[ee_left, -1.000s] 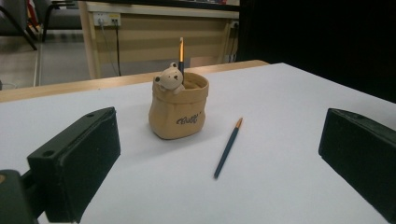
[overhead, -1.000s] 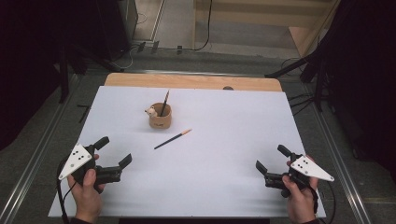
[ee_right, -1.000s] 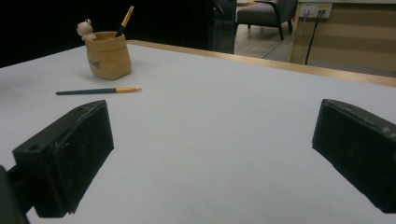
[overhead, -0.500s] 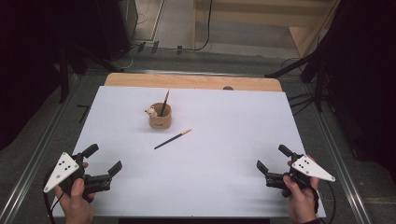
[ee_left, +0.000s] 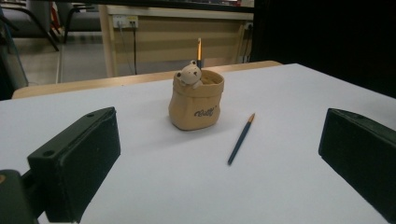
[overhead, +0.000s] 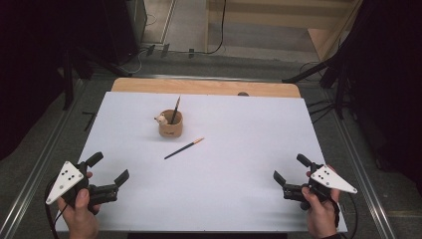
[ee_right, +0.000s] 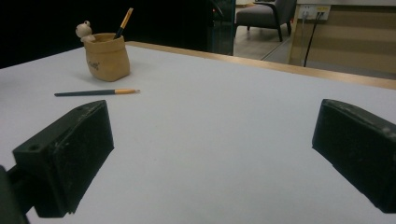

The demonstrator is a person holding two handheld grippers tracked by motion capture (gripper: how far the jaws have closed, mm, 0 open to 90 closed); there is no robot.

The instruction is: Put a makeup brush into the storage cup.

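A tan sack-shaped holder [overhead: 170, 124] [ee_left: 195, 105] [ee_right: 107, 57] with a small bear figure on its rim stands on the white table [overhead: 239, 164], one pencil upright inside it. A second pencil [overhead: 184, 148] [ee_left: 241, 138] [ee_right: 95, 93], dark with an orange tip, lies flat just in front and to the right of the holder. My left gripper [overhead: 108, 168] [ee_left: 219, 158] is open at the table's front left corner, nothing between its jaws. My right gripper [overhead: 291, 168] [ee_right: 212, 154] is open at the front right, also holding nothing. Both are far from the pencil.
A wooden strip [overhead: 204, 87] runs along the table's far edge. Metal rails flank the table on both sides. Beyond it are cables on the floor, a wooden desk [ee_left: 177, 32] and a chair [ee_right: 268, 16].
My left gripper drew back toward the front left corner and then shifted slightly right. The right gripper, the holder and the loose pencil stayed put.
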